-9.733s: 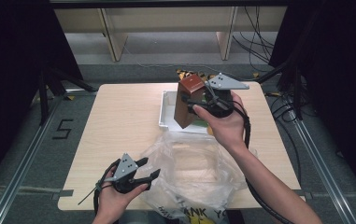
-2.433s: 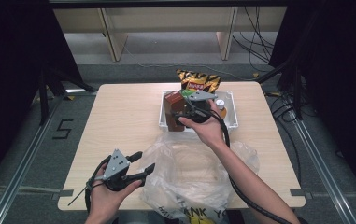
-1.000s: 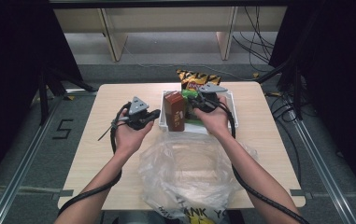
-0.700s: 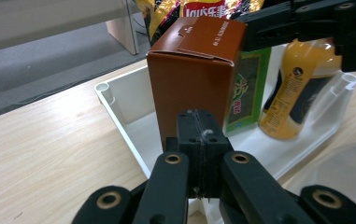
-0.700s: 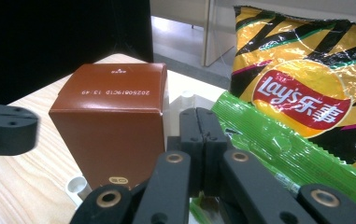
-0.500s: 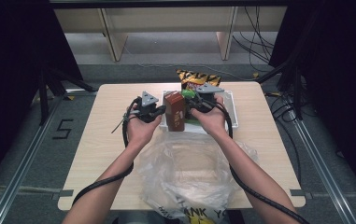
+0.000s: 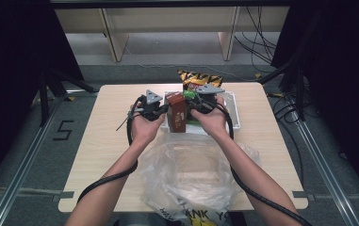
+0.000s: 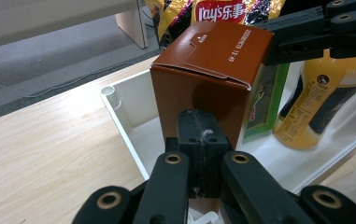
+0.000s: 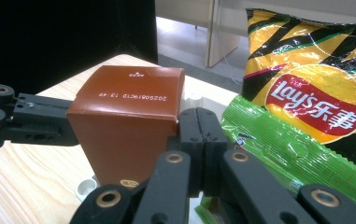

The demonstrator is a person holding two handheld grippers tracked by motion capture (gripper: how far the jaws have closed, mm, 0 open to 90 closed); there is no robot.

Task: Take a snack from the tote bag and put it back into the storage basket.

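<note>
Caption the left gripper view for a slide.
Shut left tool meets the brown box standing in the white tray, chip bag and juice bottle behind.

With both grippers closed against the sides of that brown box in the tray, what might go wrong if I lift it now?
1. The left gripper and right gripper are shut, squeezing the brown box only from outside; it may slip out.
2. The box looks tilted in the white tray; it could topple onto the juice bottle.
3. The green packet beside it might drag along.
</note>
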